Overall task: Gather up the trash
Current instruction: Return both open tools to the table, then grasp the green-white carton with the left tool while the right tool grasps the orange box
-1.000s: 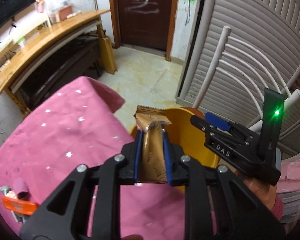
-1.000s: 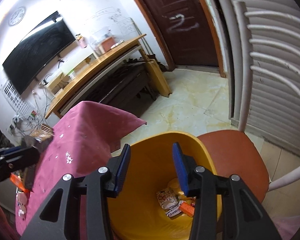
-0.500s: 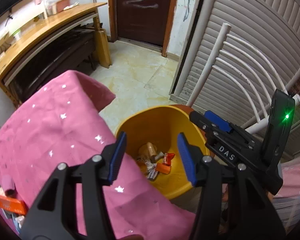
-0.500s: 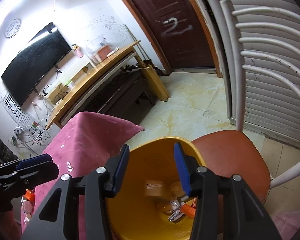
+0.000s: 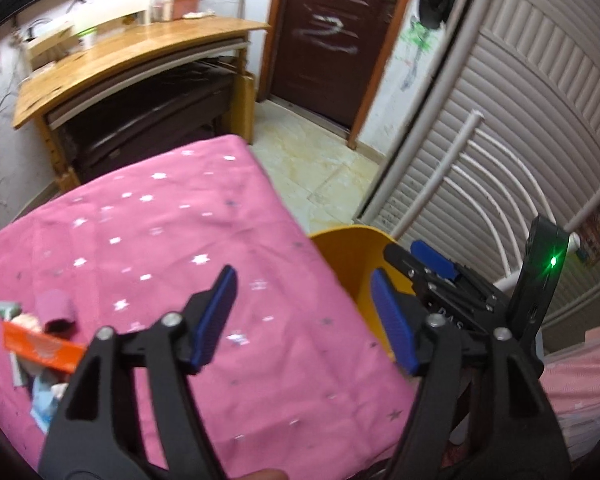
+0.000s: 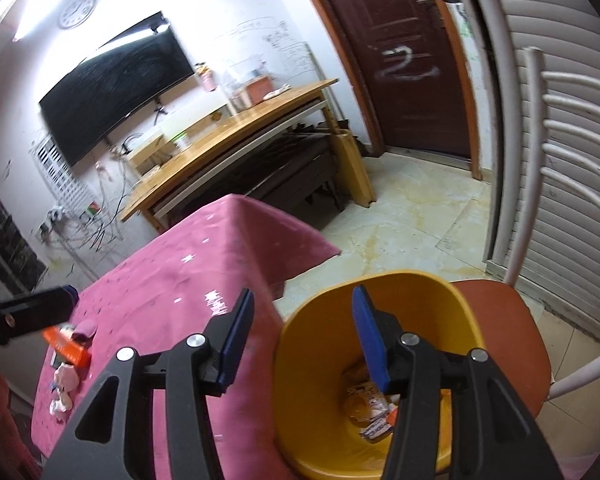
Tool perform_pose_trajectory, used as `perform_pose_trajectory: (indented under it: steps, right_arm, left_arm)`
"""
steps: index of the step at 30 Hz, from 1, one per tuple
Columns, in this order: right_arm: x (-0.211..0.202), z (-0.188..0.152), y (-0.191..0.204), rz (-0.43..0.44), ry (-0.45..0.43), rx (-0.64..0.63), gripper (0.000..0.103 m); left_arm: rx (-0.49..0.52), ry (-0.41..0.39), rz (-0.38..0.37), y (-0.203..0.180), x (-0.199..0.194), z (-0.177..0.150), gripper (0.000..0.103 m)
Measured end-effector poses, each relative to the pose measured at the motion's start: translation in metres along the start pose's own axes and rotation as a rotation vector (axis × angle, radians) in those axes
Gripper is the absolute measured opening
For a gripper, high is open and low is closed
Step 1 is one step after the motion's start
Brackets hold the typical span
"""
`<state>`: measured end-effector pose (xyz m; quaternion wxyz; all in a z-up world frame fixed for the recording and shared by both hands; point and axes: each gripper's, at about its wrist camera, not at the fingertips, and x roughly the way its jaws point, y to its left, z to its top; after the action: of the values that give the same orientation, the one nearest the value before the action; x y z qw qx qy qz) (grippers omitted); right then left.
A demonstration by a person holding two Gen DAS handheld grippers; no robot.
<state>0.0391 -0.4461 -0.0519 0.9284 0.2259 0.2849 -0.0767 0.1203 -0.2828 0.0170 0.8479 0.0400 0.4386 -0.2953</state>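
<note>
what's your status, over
Left gripper open, empty. Right gripper open by yellow bin. Orange wrapper and scraps remain on pink cloth. Nothing blocking.

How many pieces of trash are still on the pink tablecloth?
About 4, clustered at its left edge: an orange wrapper, a maroon roll behind it, a blue-white packet in front, and pale crumpled bits. The pile overlaps, so more may be hidden.

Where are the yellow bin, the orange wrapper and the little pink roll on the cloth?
yellow bin (image 6: 452, 300): right wrist view, inner back wall.
orange wrapper (image 5: 40, 347): left wrist view, middle of its flat face.
pink roll (image 5: 55, 307): left wrist view, its side.
</note>
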Motion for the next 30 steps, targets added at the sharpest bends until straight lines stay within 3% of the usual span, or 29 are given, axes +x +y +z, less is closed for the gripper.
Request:
perform_pose_trajectory:
  steps: [6,10,15,25,30]
  right_arm:
    - [0.012,-0.001,0.048,0.072,0.036,-0.085,0.052]
    - [0.019,0.0,0.09,0.13,0.051,-0.149,0.067]
    - [0.023,-0.005,0.14,0.216,0.076,-0.253,0.072]
    - [0.037,-0.02,0.221,0.326,0.129,-0.368,0.078]
    - [0.038,-0.034,0.255,0.352,0.146,-0.459,0.08]
  left_arm:
    - [-0.095,-0.074,0.095,0.057,-0.039,-0.013,0.082]
    - [-0.164,-0.106,0.149,0.097,-0.064,-0.016,0.087]
    - [-0.215,-0.142,0.256,0.143,-0.093,-0.029,0.092]
    - [-0.374,-0.076,0.381,0.226,-0.095,-0.067,0.092]
    - [-0.407,-0.037,0.379,0.247,-0.09,-0.084,0.092]
